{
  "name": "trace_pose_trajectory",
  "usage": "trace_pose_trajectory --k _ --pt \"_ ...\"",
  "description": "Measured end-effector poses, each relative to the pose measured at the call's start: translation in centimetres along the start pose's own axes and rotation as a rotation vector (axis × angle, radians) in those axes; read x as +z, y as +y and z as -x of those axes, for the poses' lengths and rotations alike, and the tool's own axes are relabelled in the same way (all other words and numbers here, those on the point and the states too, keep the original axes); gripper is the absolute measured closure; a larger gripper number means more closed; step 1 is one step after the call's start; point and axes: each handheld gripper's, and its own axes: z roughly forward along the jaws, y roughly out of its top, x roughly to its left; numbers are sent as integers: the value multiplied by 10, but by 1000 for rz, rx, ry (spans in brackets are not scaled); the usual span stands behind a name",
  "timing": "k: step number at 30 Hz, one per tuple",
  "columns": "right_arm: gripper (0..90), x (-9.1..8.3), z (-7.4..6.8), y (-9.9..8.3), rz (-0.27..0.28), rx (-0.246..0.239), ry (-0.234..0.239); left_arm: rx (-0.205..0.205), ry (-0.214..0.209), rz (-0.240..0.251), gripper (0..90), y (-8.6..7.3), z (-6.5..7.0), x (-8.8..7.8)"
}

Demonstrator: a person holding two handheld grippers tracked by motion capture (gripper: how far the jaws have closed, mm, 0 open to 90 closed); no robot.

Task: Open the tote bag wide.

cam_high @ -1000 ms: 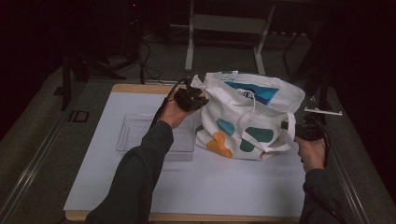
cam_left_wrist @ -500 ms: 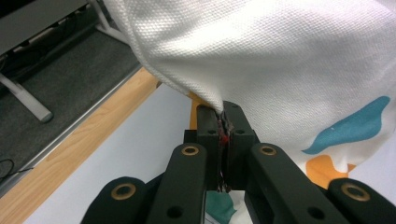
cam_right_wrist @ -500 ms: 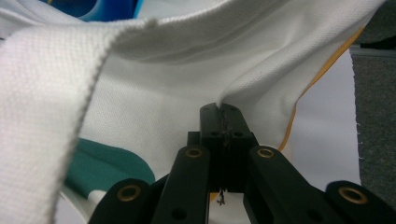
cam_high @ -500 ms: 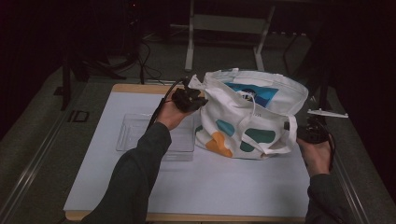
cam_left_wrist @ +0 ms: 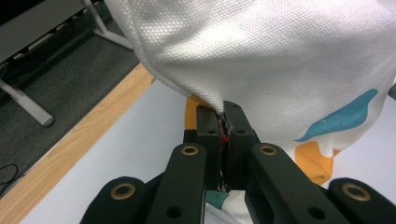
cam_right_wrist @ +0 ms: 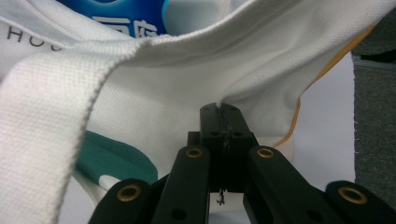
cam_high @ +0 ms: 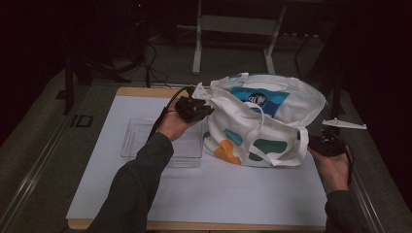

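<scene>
The blue packet [cam_high: 260,98] sits half hidden inside the tote bag [cam_high: 262,131]. The left gripper [cam_left_wrist: 224,135] pinches the bag's cloth at 12 o'clock from its jaws. The right gripper [cam_right_wrist: 225,123] is clamped likewise.

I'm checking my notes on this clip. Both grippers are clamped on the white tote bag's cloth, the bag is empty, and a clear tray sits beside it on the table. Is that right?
Not quite: the tote bag is not empty. The high view shows a blue and white package inside its open mouth. The rest holds: the left gripper and the right gripper are each shut on the bag's cloth, and the clear tray sits beside it on the table.
</scene>
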Motion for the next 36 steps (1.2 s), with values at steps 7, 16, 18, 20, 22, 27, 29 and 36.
trace_pose_trajectory --k 7,16,18,20,22,27,29,36 --pt "898 -6 -4 -7 -6 -23 7 1 -11 6 875 -4 5 -3" --pt "898 -7 -9 -15 -23 -59 13 15 -24 -16 874 -11 11 -3" --pt "898 -8 -11 -16 -28 -67 13 15 -29 -20 874 -13 12 -2" --pt "898 -8 -11 -17 -30 -77 13 17 -35 -26 874 -15 12 -2" --pt "898 -8 -12 -17 -34 -79 14 20 -37 -28 874 -16 12 -2" --pt "898 -7 -18 -23 -58 -121 3 31 -47 -52 874 -23 16 0" --pt "898 -6 -19 -24 -63 -133 -2 33 -50 -53 874 -25 18 1" --pt "897 -1 -25 -29 -96 -176 -23 47 -53 -97 874 -32 21 7"
